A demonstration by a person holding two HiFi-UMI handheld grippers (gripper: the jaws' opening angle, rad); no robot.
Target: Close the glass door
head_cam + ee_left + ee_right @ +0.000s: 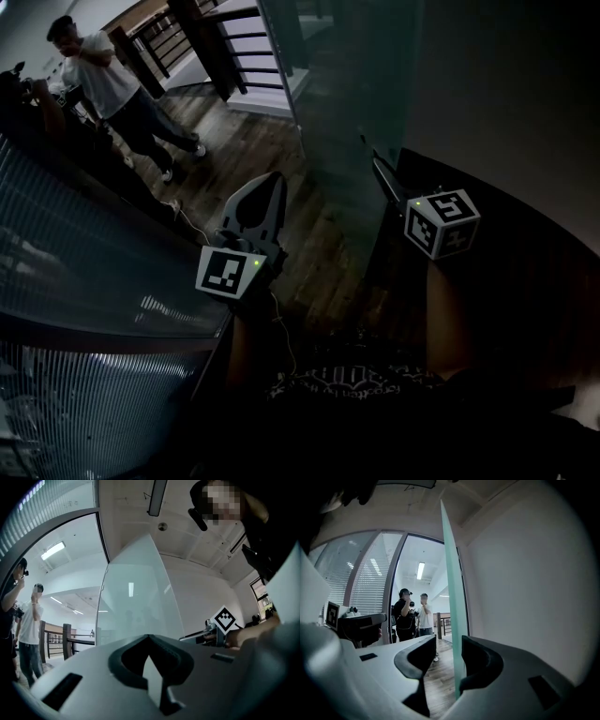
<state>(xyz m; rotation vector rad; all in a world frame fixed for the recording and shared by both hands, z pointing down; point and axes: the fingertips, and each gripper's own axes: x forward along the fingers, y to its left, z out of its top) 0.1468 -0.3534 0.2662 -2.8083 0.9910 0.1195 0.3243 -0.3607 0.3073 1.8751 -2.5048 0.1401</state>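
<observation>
I am holding my right hand-held gripper (449, 641) open astride the glass door's (451, 583) edge, its bottom hiding behind the jaws. My left hand-held gripper (149, 639) is sitting closed, empty.

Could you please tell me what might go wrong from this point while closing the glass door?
The right gripper is open, with the edge of the glass door between its jaws but not clamped, so the pane may slip free when pulled. Two people stand beyond the opening, and a swinging door could perhaps reach them.
</observation>
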